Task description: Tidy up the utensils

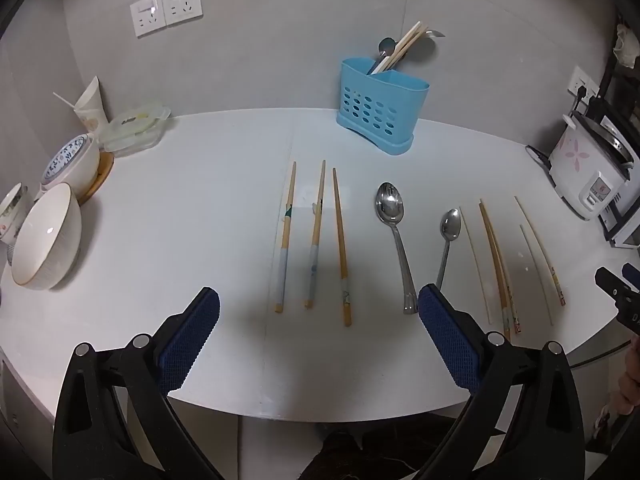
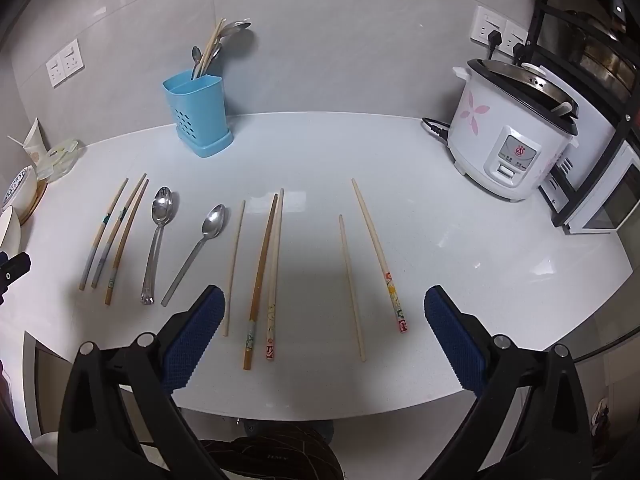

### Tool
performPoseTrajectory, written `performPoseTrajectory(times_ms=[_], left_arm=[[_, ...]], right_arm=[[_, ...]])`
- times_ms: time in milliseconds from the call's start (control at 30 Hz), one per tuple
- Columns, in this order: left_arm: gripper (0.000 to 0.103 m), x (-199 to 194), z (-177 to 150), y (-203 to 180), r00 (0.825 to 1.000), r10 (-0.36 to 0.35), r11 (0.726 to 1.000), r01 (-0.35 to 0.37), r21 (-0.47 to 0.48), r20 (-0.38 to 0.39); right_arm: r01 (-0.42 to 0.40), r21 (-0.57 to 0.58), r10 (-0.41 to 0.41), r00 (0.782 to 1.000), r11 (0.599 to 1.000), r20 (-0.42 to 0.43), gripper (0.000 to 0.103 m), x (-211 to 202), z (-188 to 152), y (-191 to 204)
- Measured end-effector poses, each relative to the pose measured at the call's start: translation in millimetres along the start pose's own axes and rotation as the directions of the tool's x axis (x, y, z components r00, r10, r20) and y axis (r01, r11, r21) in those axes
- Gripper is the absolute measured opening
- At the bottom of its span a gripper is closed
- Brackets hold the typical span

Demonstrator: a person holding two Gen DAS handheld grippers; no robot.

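Note:
A blue utensil holder [image 1: 380, 110] stands at the back of the white counter [image 1: 200, 200] with chopsticks and spoons in it; it also shows in the right wrist view [image 2: 199, 114]. Three wooden chopsticks [image 1: 316, 236] lie in a row in front of my open, empty left gripper [image 1: 319, 298]. A large spoon [image 1: 394, 236] and a small spoon [image 1: 447, 242] lie to their right. Several more chopsticks [image 2: 264, 272] lie in front of my open, empty right gripper [image 2: 324, 298], including a pale pair [image 2: 374, 256]. Both spoons also show in the right wrist view [image 2: 158, 236].
White bowls [image 1: 46, 236], a paper cup and a lidded plastic box [image 1: 134, 128] stand at the counter's left end. A white rice cooker [image 2: 516, 132] with its cord stands at the right, beside a black rack. Wall sockets [image 1: 166, 10] are on the grey wall.

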State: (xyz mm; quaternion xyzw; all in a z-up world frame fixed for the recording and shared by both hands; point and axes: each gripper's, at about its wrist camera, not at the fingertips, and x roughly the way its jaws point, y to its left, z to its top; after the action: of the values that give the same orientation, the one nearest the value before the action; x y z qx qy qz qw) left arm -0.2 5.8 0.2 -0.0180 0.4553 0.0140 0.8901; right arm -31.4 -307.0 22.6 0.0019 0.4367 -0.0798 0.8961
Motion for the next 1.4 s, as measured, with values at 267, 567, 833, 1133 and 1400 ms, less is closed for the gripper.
performPoseTrajectory(times_ms=[267, 567, 833, 1133, 1400], left_arm=[[0.097, -1.9, 2.4, -1.9, 1.000, 0.002, 1.000, -0.002, 0.007, 0.000], [0.097, -2.5, 1.9, -4.4, 1.000, 0.001, 1.000, -0.001, 0.011, 0.000], [0.097, 1.7, -0.1, -6.6, 1.000, -0.001, 1.000, 0.002, 0.009, -0.011], [0.097, 3.4, 0.4, -5.4, 1.000, -0.003, 1.000, 0.003, 0.005, -0.017], [0.097, 3.4, 0.3, -6.4, 1.000, -0.005, 1.000, 0.005, 0.007, -0.015]], right_arm=[[0.001, 0.000, -0.001, 1.000, 1.000, -0.002, 0.096, 0.1, 0.2, 2.0], [-0.001, 0.003, 0.001, 1.000, 1.000, -0.002, 0.096, 0.2, 1.9, 2.1], [-0.003, 0.005, 0.003, 1.000, 1.000, -0.004, 0.096, 2.3, 0.7, 1.8], [0.000, 0.003, 0.000, 1.000, 1.000, -0.006, 0.096, 2.7, 0.7, 1.9], [-0.001, 0.003, 0.001, 1.000, 1.000, -0.005, 0.096, 3.9, 0.6, 0.1]])
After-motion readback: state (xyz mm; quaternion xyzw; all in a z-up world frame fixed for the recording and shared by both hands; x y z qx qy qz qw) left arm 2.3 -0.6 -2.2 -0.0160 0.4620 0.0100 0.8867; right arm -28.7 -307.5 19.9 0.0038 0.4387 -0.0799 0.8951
